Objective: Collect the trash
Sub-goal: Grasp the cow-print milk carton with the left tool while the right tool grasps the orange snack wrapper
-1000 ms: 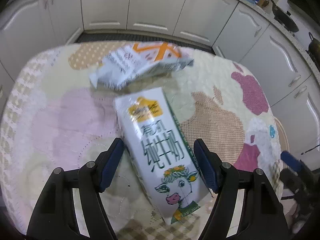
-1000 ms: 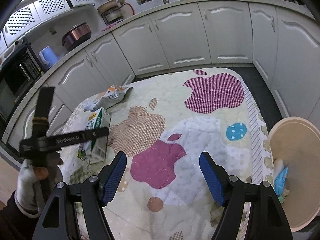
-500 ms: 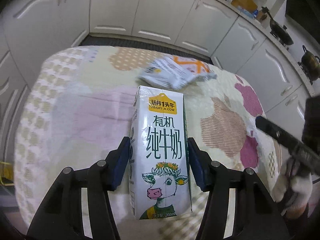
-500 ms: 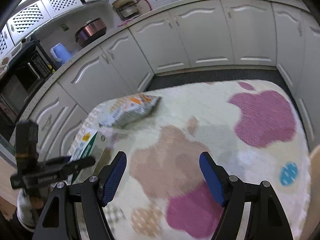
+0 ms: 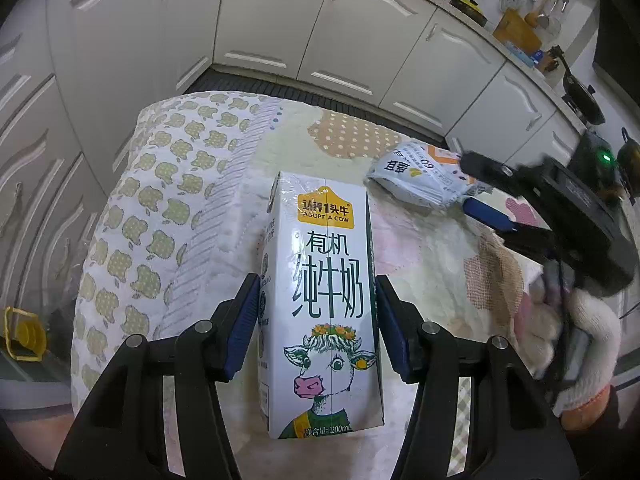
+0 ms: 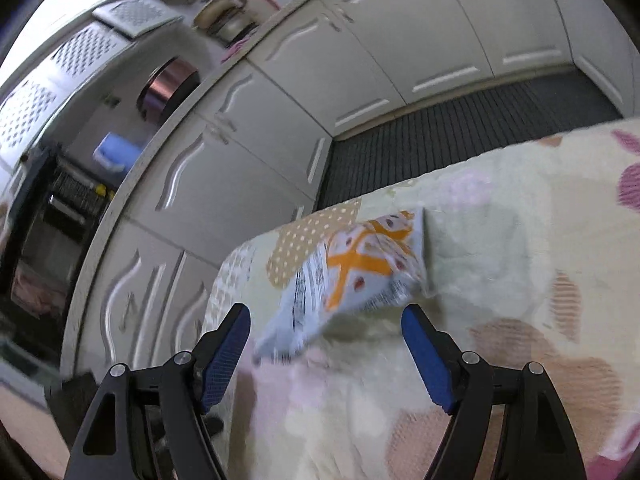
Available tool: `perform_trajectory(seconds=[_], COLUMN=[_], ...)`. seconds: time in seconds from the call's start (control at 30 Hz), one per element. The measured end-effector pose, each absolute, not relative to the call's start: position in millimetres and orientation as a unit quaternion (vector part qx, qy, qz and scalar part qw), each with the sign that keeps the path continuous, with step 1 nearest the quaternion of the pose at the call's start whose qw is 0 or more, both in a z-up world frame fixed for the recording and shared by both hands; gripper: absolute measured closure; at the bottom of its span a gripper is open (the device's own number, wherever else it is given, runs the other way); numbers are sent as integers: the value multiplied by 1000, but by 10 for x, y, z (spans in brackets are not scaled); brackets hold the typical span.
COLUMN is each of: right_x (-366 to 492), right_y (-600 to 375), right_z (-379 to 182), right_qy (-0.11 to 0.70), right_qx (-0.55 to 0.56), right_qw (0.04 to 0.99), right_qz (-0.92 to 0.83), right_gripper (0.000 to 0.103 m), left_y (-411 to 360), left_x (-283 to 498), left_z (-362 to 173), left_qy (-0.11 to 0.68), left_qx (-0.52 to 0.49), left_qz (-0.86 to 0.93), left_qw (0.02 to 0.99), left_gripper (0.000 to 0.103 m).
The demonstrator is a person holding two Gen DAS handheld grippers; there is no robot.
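Holding the milk carton tight, the left tool is squeezing it from both sides with its blue pads. The carton is sitting up between them, lifted above the tabletop with its apple-patterned cloth.

The right tool is standing wide open, gripping nothing. It is pointing at the snack bag, which is lying flat on the cloth near the far edge of the tabletop. The bag is sitting just ahead of the open tips, not yet between them.

So two jobs are going at once: the carton is caught and ready to be carried off, and the bag is about to be picked up. No bin is showing right now. Next, I think the right tool needs to go forward and down until the bag is between its pads, then squeeze gently, because the bag is thin and crinkly and could slip.
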State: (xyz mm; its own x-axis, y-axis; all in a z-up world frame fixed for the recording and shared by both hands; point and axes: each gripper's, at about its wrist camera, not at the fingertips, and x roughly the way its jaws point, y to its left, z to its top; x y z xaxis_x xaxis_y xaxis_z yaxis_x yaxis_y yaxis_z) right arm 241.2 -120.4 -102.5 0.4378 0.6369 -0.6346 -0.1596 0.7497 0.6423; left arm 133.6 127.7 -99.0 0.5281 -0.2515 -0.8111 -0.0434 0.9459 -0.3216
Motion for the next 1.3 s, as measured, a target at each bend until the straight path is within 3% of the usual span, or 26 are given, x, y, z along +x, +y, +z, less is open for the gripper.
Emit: perform_trajectory(seconds=[0.07, 0.1, 0.13, 0.17, 0.3, 0.37, 0.67, 0.83, 0.87, 0.9, 0.97, 1.13, 1.17, 1.2, 1.3], right_x=[2491, 2521, 2547, 2557, 2524, 2478, 2046, 1773, 1749, 1734, 1729, 1838, 1856, 1874, 1840], right_y=[-1174, -1163, -1152, -1164, -1207, -1251, -1617, -1790, -1815, -1842, -1912, -1870, -1846, -1822, -1795], right_z=[-1087, -1111, -1140, -1153, -1138, -1084, -810, -865, -870, -875, -921, -1045, -1079, -1127, -1180], right_qy=[471, 473, 474, 474, 472, 467, 470, 514, 510, 503, 495, 495, 495, 495, 492], right_qx=[270, 273, 273, 272, 255, 239, 179, 153, 149, 153, 185, 210, 211, 212, 205], right_qw=[806, 805, 805, 806, 810, 815, 818, 791, 797, 802, 803, 802, 801, 801, 804], right_qz=[235, 232, 229, 226, 238, 244, 280, 293, 288, 285, 276, 262, 261, 262, 265], right_gripper=[28, 34, 43, 61, 89, 93, 95, 92, 80, 52, 31, 31, 37, 55, 77], left_y=[1283, 1274, 1265, 1259, 1204, 1197, 1068, 1001, 986, 965, 941, 936, 927, 907, 823], left_x=[1359, 1372, 1388, 1403, 1443, 1453, 1403, 1411, 1418, 1426, 1430, 1485, 1493, 1498, 1490], left_z=[-1018, -1029, -1044, -1053, -1082, -1088, -1061, -1131, -1157, -1173, -1172, -1182, -1184, -1185, -1184], left_qy=[484, 485, 486, 487, 491, 490, 492, 506, 509, 510, 508, 509, 508, 507, 502], left_qx=[-152, -151, -152, -152, -149, -150, -150, -144, -145, -146, -143, -153, -153, -148, -119], left_qz=[-65, -66, -69, -71, -87, -91, -109, -113, -114, -115, -113, -113, -113, -112, -113], left_qw=[859, 859, 858, 857, 854, 854, 851, 843, 841, 840, 842, 839, 840, 842, 849], left_gripper=[48, 48, 48, 48, 48, 48, 48, 48, 48, 48, 47, 42, 42, 42, 42])
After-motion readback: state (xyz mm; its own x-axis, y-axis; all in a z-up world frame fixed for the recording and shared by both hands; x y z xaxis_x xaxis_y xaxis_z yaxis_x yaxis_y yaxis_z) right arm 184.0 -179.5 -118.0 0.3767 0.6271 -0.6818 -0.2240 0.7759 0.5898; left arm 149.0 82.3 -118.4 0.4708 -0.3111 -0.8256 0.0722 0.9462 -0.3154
